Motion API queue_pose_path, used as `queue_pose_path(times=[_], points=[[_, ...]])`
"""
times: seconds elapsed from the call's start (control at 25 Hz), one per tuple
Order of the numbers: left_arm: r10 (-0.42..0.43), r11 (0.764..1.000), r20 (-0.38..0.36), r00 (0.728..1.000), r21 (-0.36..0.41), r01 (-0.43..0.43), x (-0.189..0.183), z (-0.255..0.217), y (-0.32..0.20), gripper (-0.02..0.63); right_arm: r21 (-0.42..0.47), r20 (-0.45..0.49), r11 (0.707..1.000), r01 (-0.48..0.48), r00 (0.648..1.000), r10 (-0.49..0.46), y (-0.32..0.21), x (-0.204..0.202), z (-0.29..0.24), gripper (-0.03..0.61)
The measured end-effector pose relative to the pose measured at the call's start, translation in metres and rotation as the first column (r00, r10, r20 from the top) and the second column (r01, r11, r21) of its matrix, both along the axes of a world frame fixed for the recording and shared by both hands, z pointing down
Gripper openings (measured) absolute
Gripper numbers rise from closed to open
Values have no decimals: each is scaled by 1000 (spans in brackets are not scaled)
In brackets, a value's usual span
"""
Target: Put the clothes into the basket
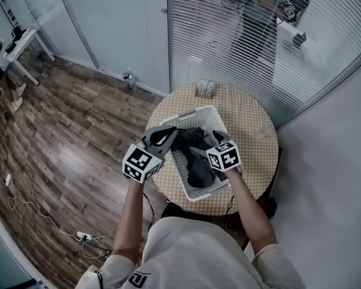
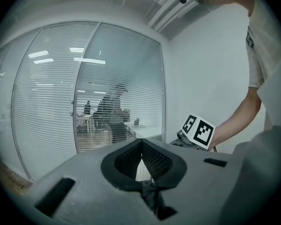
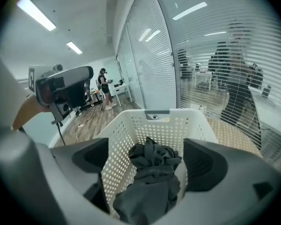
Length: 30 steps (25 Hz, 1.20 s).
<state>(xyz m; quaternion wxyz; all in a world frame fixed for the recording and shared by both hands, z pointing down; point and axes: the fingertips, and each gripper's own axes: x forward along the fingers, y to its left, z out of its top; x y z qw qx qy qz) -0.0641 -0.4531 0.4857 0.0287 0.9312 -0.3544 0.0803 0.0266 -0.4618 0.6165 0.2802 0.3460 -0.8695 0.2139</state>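
Observation:
A white perforated basket (image 1: 195,114) stands on the round table, with dark grey clothes (image 1: 200,168) heaped inside it. My right gripper (image 1: 206,144) hangs over the basket with its jaws wide open. In the right gripper view the clothes (image 3: 152,172) lie below and between the open fingers, not pinched, and the basket's far wall (image 3: 178,125) rises behind them. My left gripper (image 1: 171,134) hovers at the basket's left rim. Seen in its own view, the left gripper (image 2: 141,144) has its fingertips touching, with nothing showing between them. The right gripper's marker cube (image 2: 199,131) is beyond it.
The table (image 1: 253,125) has a checked cloth and a small holder (image 1: 206,89) at its far edge. Glass partitions with blinds stand behind, a white wall on the right. Wooden floor lies to the left, with a bottle (image 1: 127,77) and a power strip with cables (image 1: 84,236).

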Motion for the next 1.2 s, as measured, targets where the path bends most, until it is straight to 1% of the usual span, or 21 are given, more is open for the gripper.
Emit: queue_pose_path(times=[0.2,0.32,0.48,0.52,0.56,0.6,0.64,0.68,0.76,0.84,0.88,1.04,1.2], points=[[-5,1000,-3,1000,-4,5,-2,1,0,14,27,-9,1000,0,1000,1,-7,-1,-3,468],[-9,1000,-6,1000,-10,9,-6,4,0,14,53,-5,998,-19,1000,20,-13,-2,-8,468],[-11,1000,-6,1000,-12,11,-9,7,1,13,100,21,994,-37,999,35,-20,-5,-18,463],[-11,1000,-7,1000,-13,11,-9,7,0,14,114,29,993,-41,999,38,-22,-6,-21,446],[-10,1000,-6,1000,-16,10,-9,7,1,13,132,35,990,-48,998,43,-23,-5,-25,412],[-7,1000,-6,1000,-18,7,-8,7,1,13,152,38,987,-59,998,54,-25,-4,-28,361],[-4,1000,-5,1000,-20,4,-7,8,2,13,169,44,983,-74,997,67,-27,-2,-32,289],[-1,1000,-5,1000,-21,0,-6,8,3,13,180,55,980,-91,995,82,-28,-1,-35,234],[5,1000,-2,1000,-18,-5,-4,9,5,14,184,93,975,-126,990,110,-29,1,-41,178],[14,1000,7,1000,-12,-14,-1,9,7,14,195,123,969,-153,984,131,-31,3,-48,89],[19,1000,12,1000,-10,-19,1,9,7,13,204,129,966,-157,983,132,-31,4,-52,55],[30,1000,11,999,-6,-30,9,4,8,13,222,151,965,-142,982,110,-27,5,-66,21],[52,999,9,999,2,-52,21,2,13,14,238,200,964,-116,977,68,-16,4,-82,18]])
